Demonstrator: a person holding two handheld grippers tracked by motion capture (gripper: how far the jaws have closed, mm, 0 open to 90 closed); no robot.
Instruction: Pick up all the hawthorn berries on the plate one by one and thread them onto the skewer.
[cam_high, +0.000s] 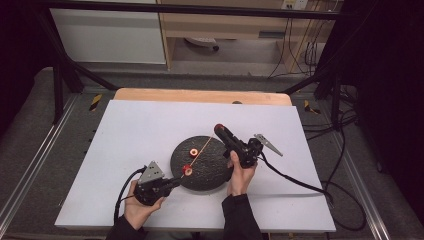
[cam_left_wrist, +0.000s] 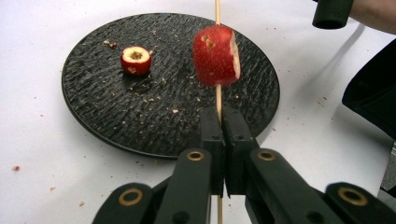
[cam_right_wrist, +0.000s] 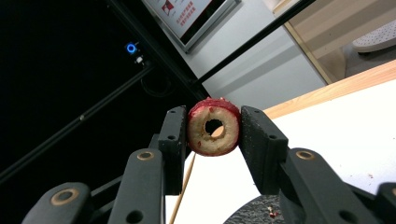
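Note:
A thin wooden skewer (cam_left_wrist: 217, 95) is clamped in my left gripper (cam_left_wrist: 219, 115), which is shut on its lower end. A red cored fruit piece (cam_left_wrist: 216, 56) is threaded on the skewer just above the jaws, over the black round plate (cam_left_wrist: 98, 116). A second red fruit piece (cam_left_wrist: 136, 59) lies on the plate at the far left. My right gripper (cam_right_wrist: 214, 125) is shut on a red fruit ring (cam_right_wrist: 214, 127) with a hole through its middle. In the high view the right gripper (cam_high: 219, 129) is raised by the skewer's far tip (cam_high: 211, 141).
The plate (cam_high: 210, 175) sits on a white sheet (cam_high: 140, 130) over a wooden table. Crumbs are scattered on the plate and sheet. Cables trail from both grippers toward the front and right. A dark metal frame surrounds the table.

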